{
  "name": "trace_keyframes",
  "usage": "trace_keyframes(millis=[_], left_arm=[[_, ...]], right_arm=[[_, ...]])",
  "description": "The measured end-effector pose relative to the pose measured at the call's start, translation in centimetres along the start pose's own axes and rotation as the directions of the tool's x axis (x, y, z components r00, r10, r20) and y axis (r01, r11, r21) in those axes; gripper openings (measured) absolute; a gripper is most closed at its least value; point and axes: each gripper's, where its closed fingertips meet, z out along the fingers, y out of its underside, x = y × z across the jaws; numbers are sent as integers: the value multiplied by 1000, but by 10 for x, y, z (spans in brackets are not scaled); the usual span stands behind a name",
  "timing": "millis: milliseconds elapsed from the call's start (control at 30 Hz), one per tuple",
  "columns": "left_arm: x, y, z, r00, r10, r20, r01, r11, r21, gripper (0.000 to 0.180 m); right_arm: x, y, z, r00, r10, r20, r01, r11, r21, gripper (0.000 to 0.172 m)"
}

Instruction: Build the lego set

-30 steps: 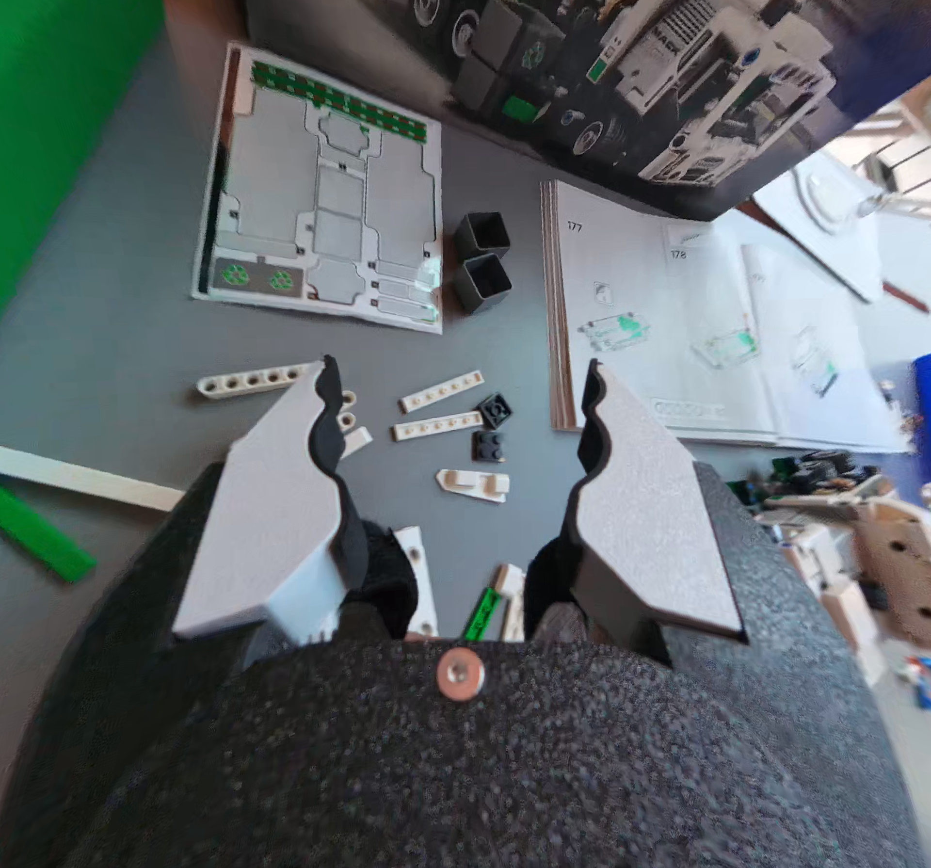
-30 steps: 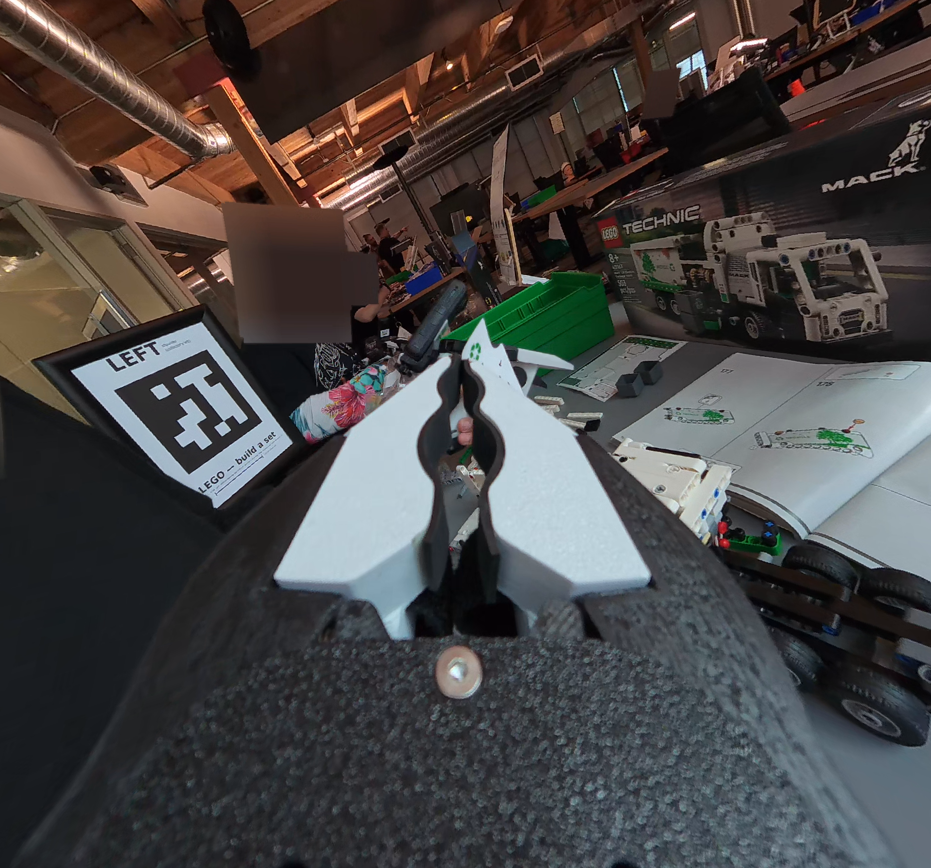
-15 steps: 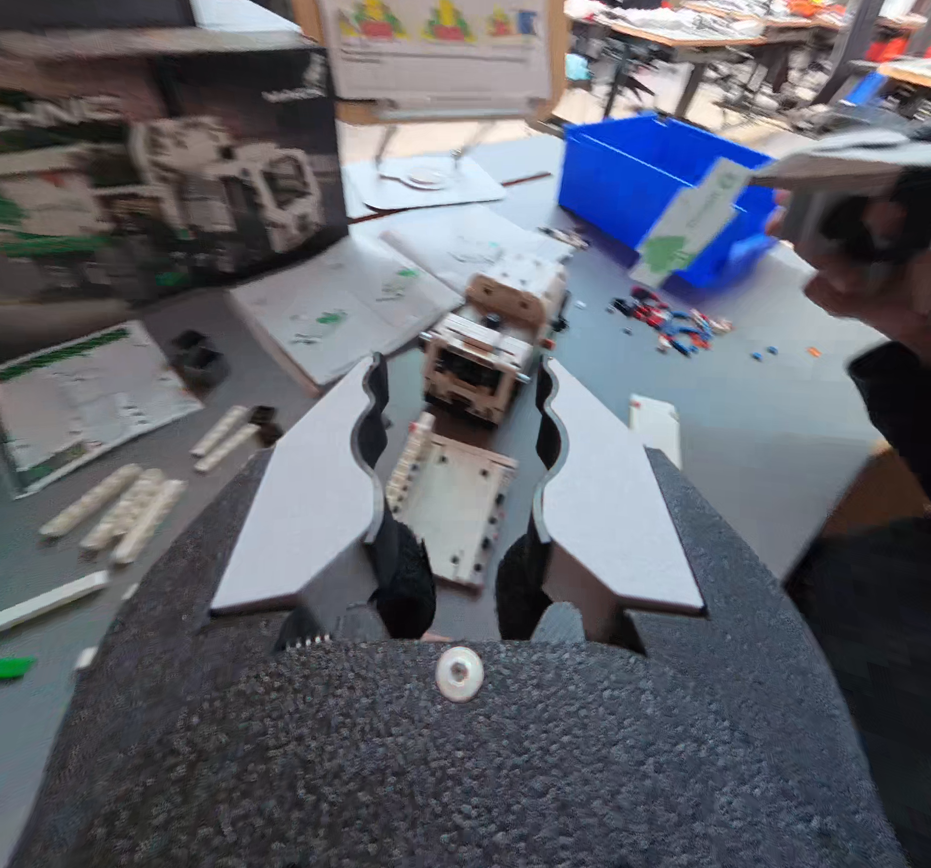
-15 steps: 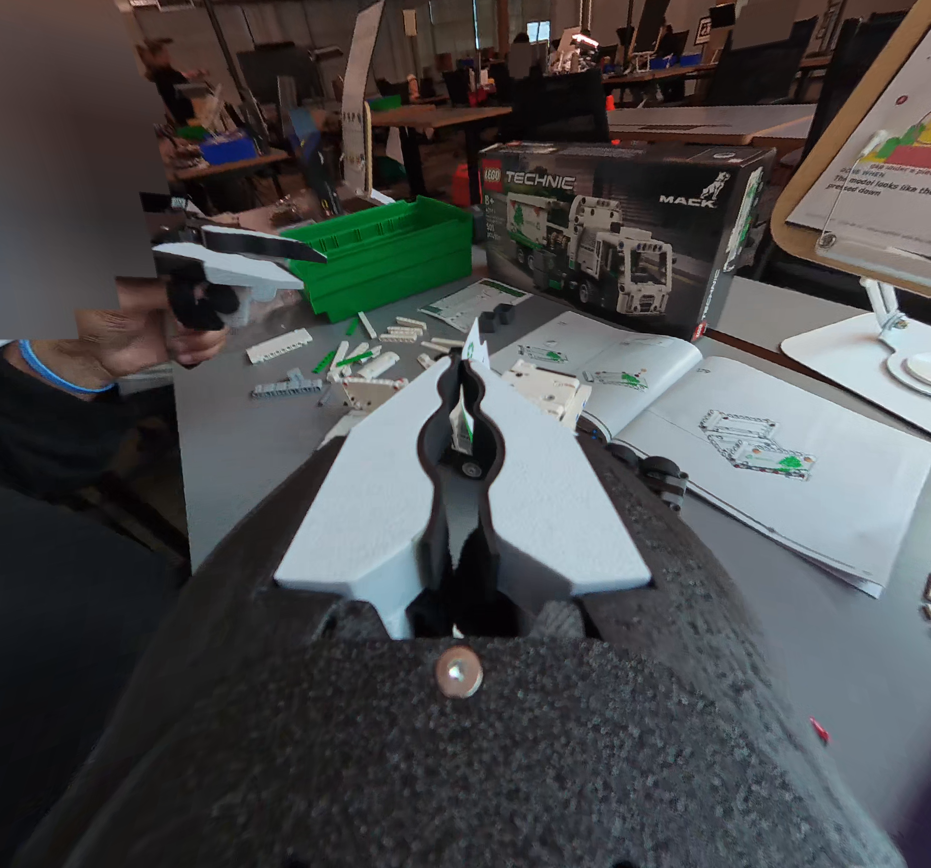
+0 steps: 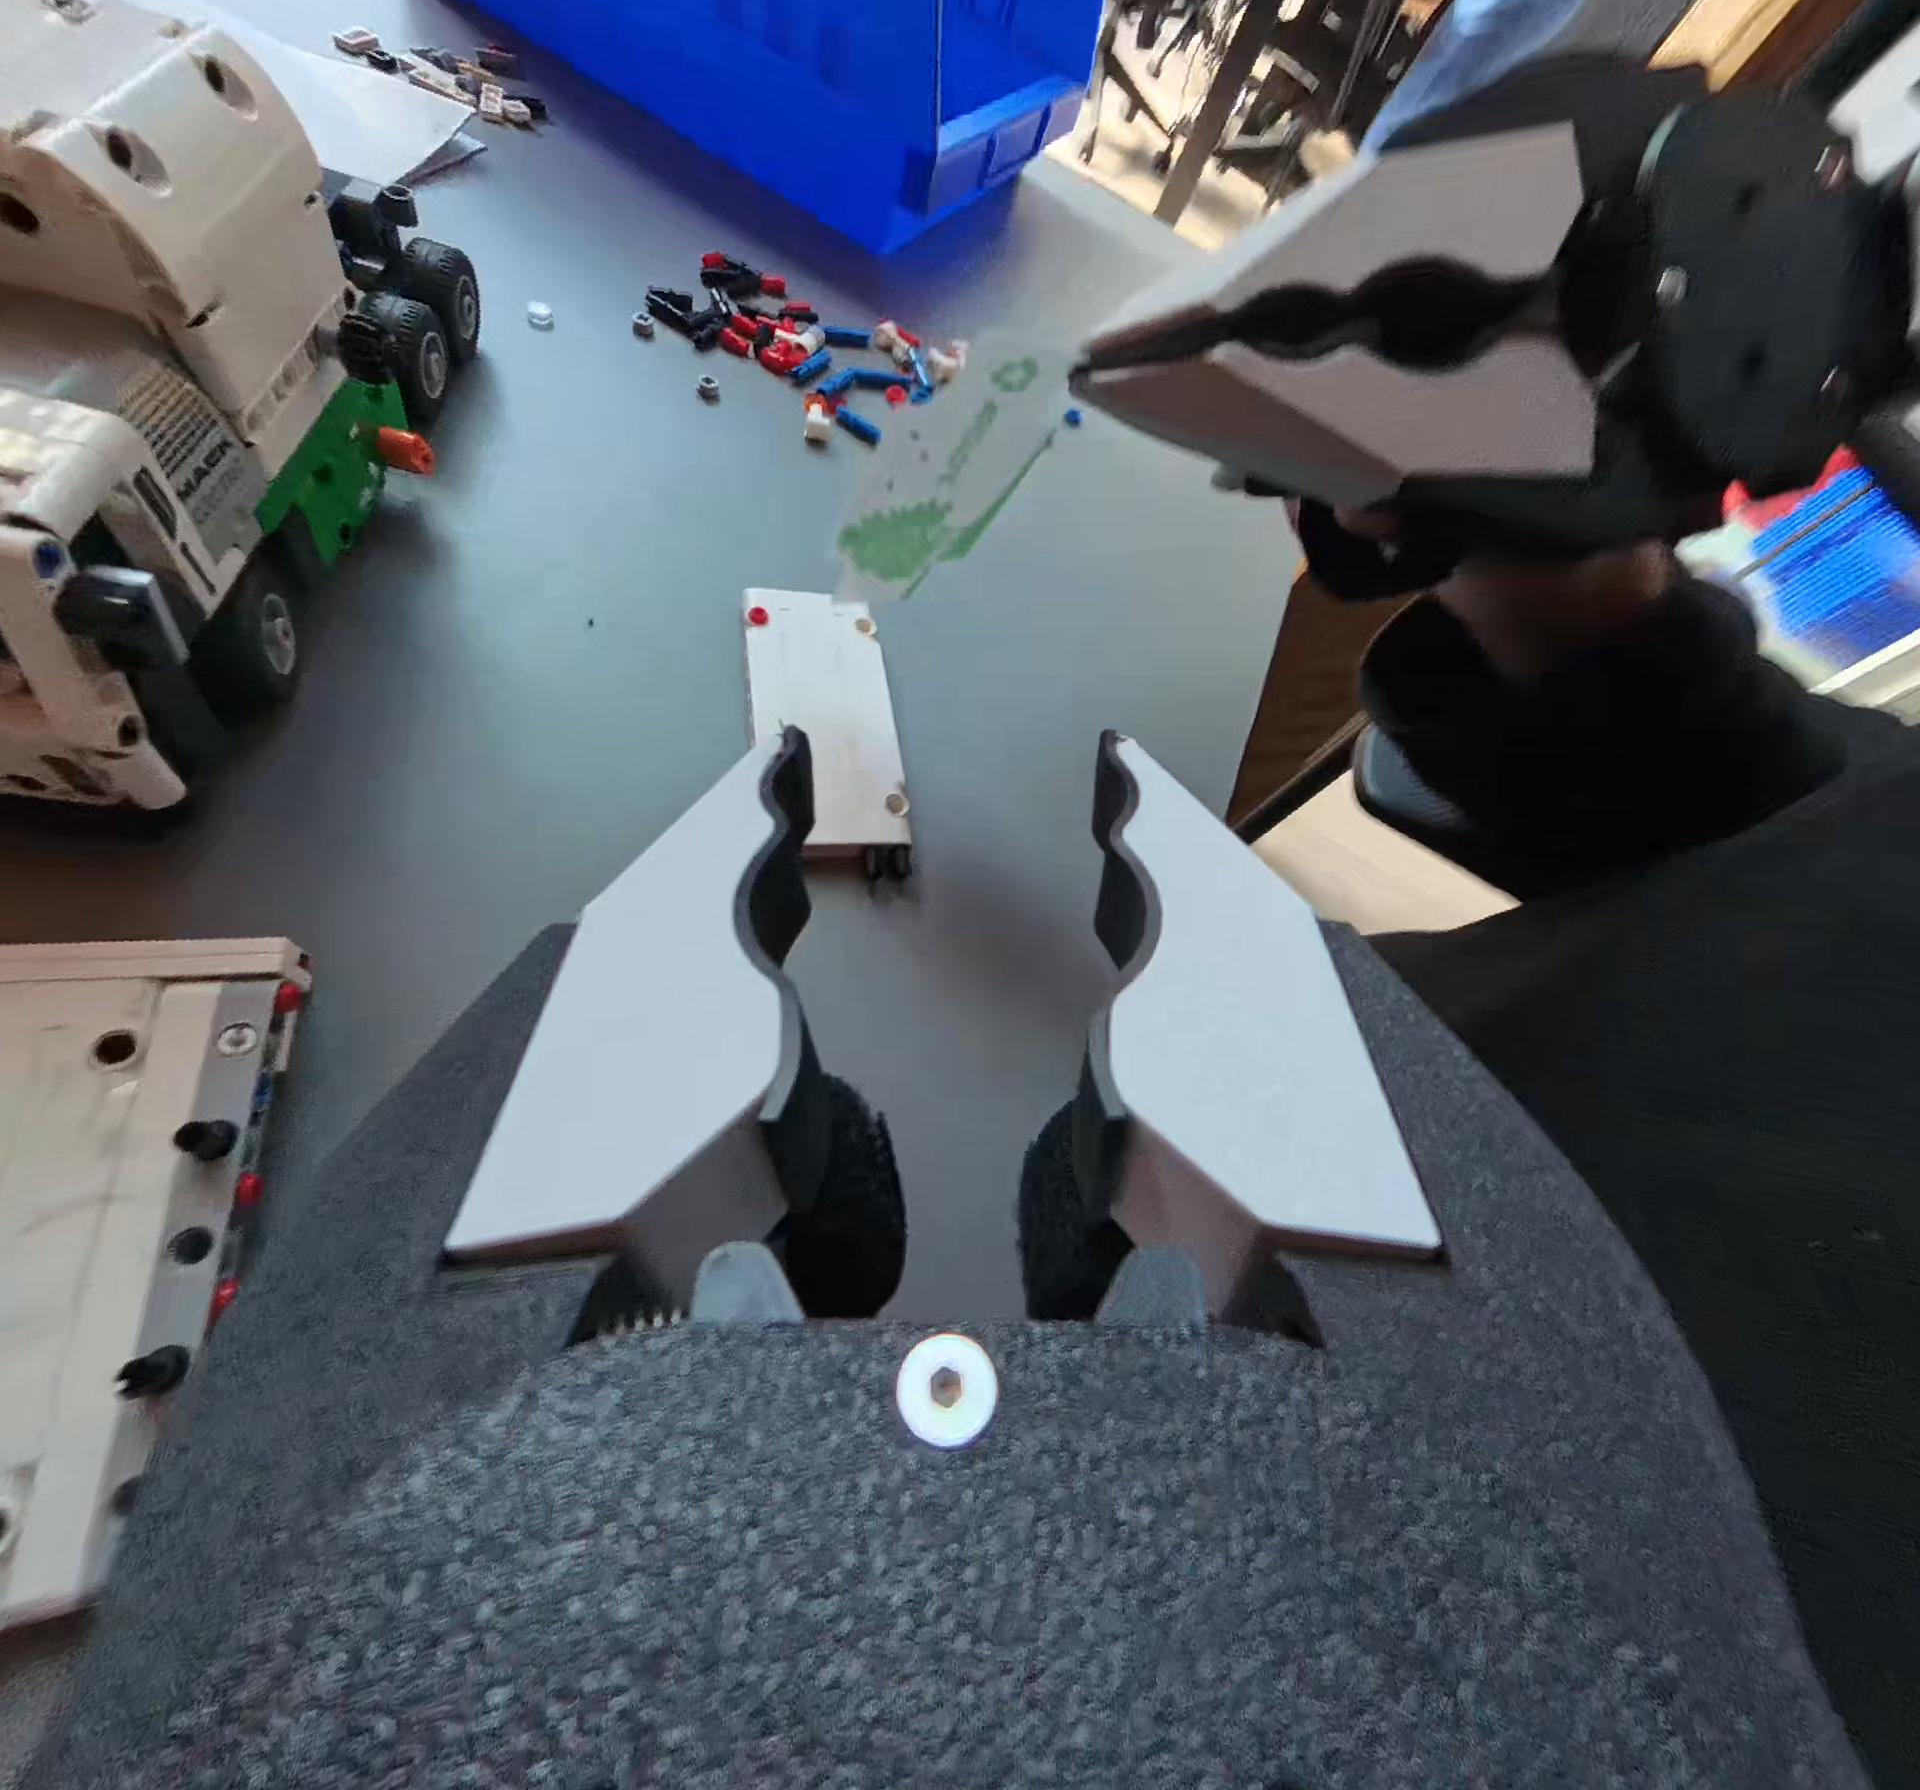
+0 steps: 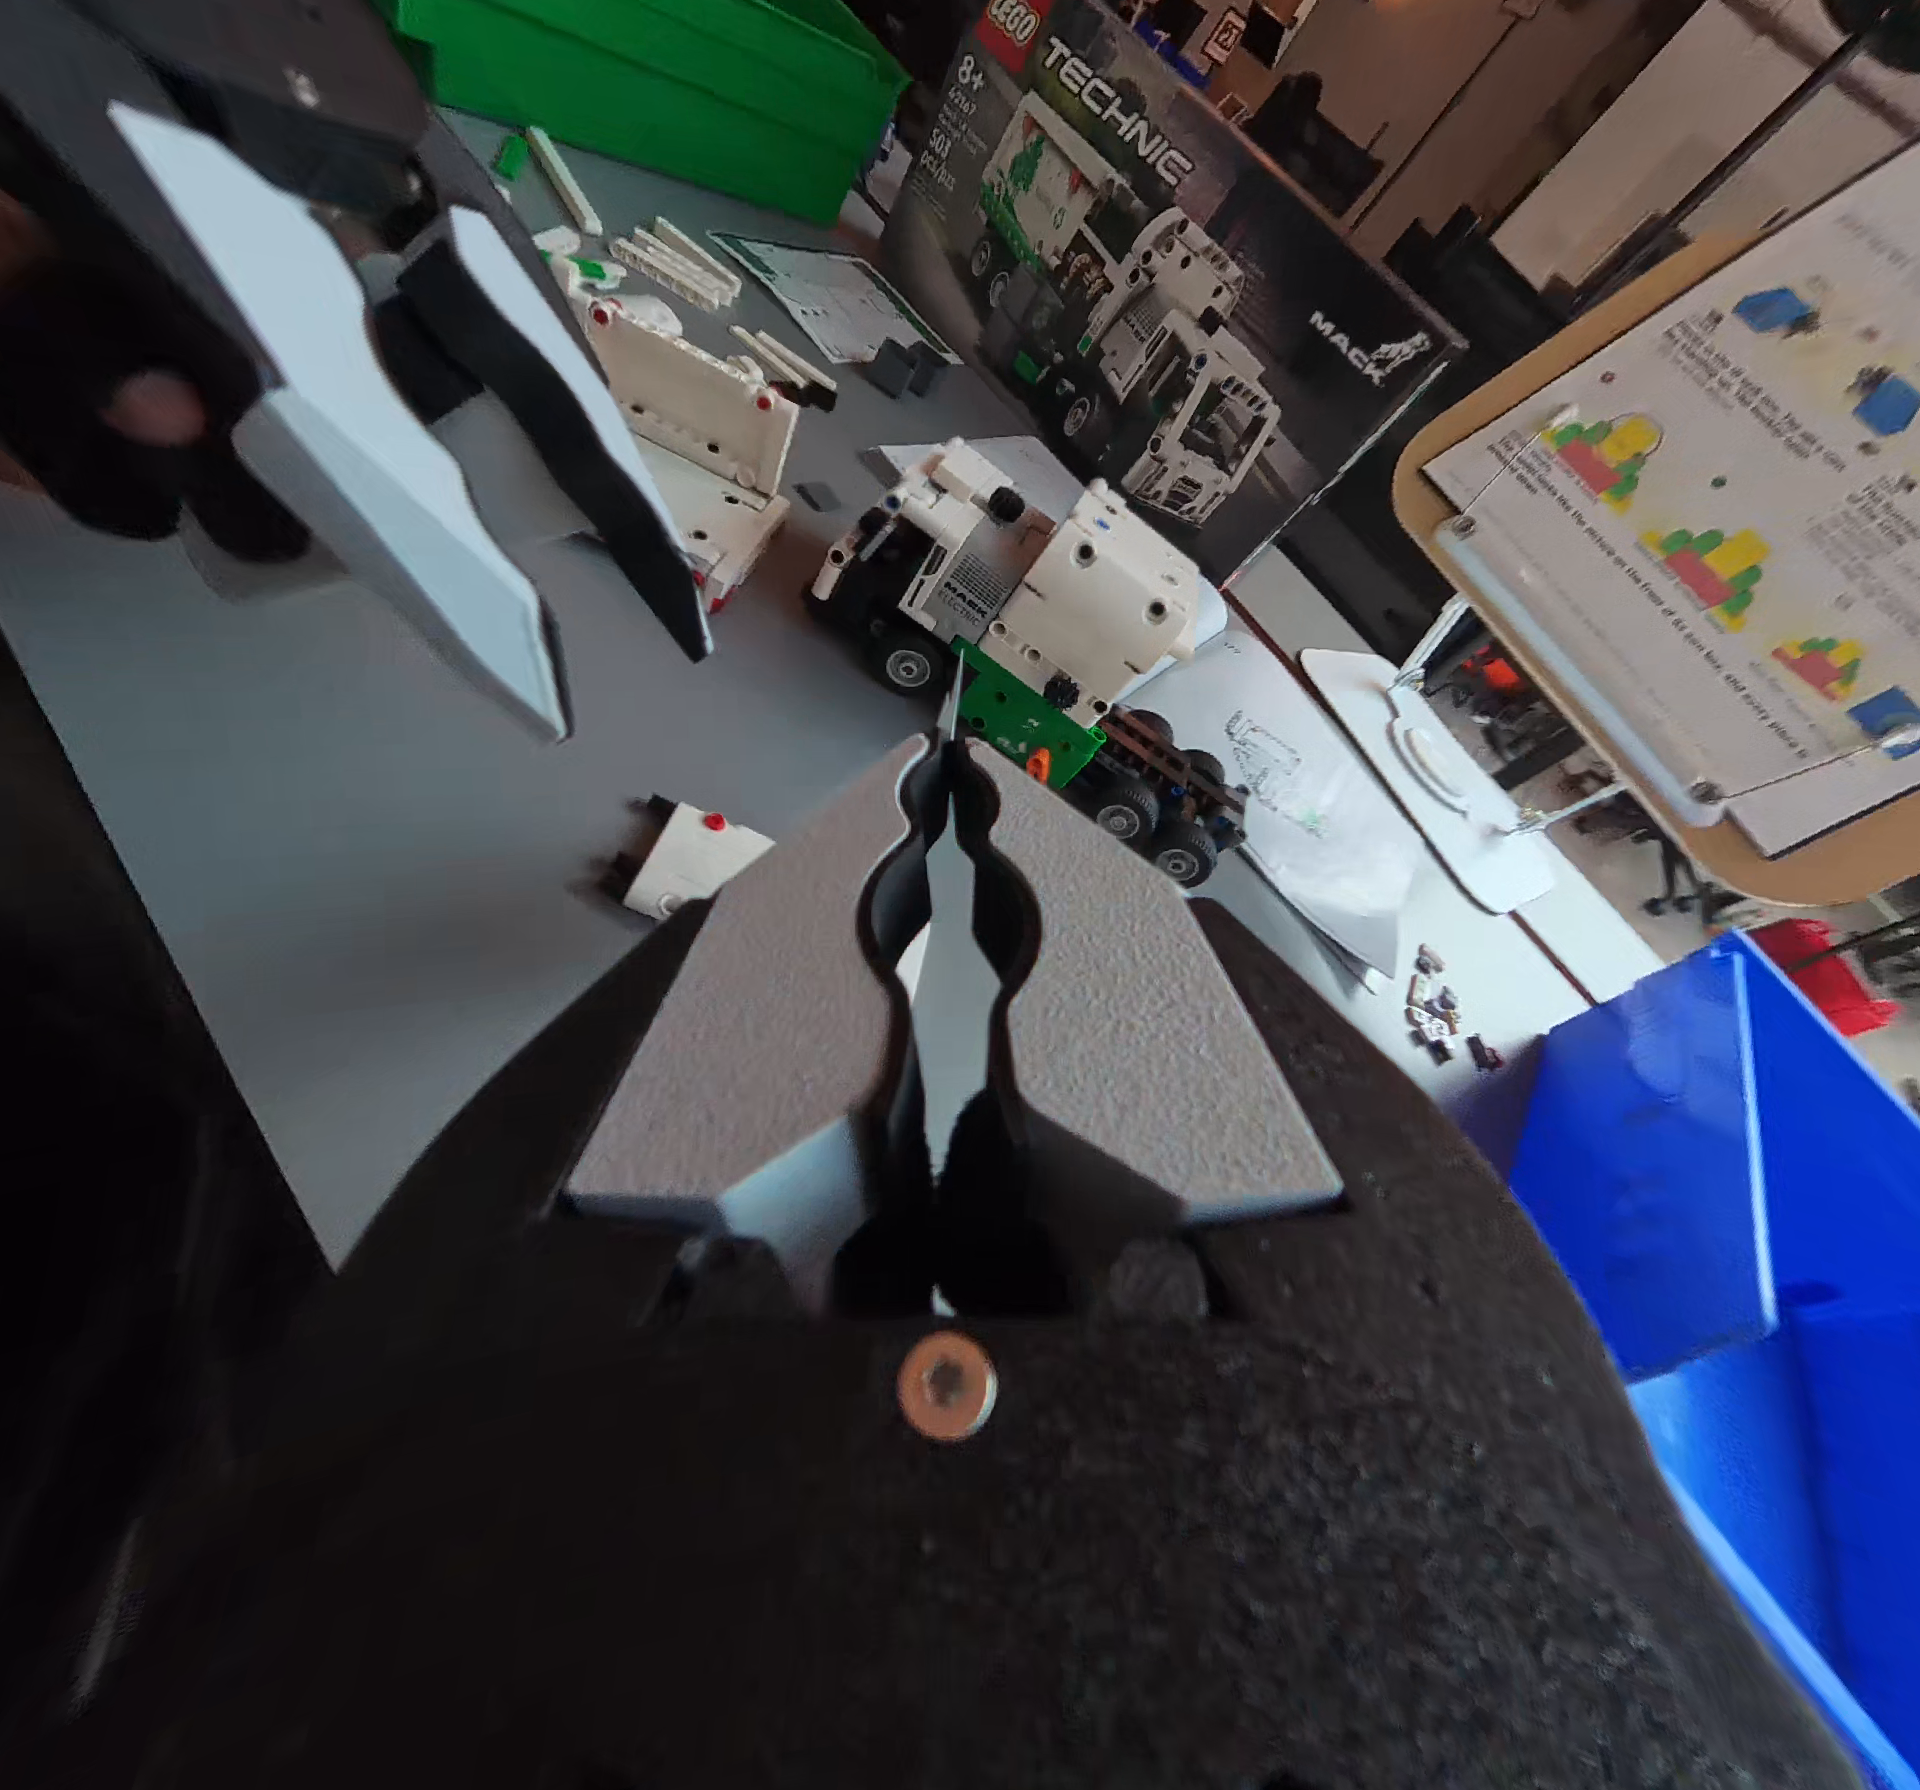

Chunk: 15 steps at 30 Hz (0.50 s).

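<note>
In the left wrist view, the left hand-held gripper hangs over the dark grey bench with its two fingers spread and nothing between them; a small white plate piece with a red pin at one corner lies flat on the bench just ahead, its near end partly hidden behind the left fingertip. To the left stands a white and green toy truck, and a larger white panel assembly lies at the lower left edge. Farther off, a scatter of small red, blue and black pins lies in front of a blue bin. At the right the right hand-held gripper comes in with its fingers pressed together on the upper end of a thin sticker with green print, which hangs down toward the plate piece. In the right wrist view, the right hand-held gripper is clamped on that sticker, seen edge-on as a thin sliver rising past the tips. Beyond it stands the toy truck, with the white plate piece on the bench to the left. The left hand-held gripper hangs open at the upper left. Behind are the product box, a green bin, the blue bin and an instruction board on a stand.
</note>
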Motion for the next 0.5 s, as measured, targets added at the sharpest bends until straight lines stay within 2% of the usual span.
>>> trace_keyframes(millis=[67,133,233,300,367,500], left_arm=[[-2,-13,-4,983,-160,-93,165,985,41,52],[2,-28,-11,919,-322,-229,344,937,61,46],[-2,-38,-14,835,-469,-287,502,863,52,36],[3,-40,-12,810,-497,-311,533,845,36,32],[6,-38,-7,811,-498,-306,528,849,15,32],[-4,-26,2,872,-440,-215,451,892,4,32]], right_arm=[[-4,-2,0,998,-53,-19,52,999,-13,0],[-4,-2,-1,994,-103,-46,102,995,-17,0],[-5,3,0,988,-137,-70,135,991,-23,0],[-3,11,2,989,-124,-75,121,991,-50,0],[7,14,1,992,-68,-105,62,997,-54,0],[18,18,1,994,16,-108,-23,998,-60,0]])
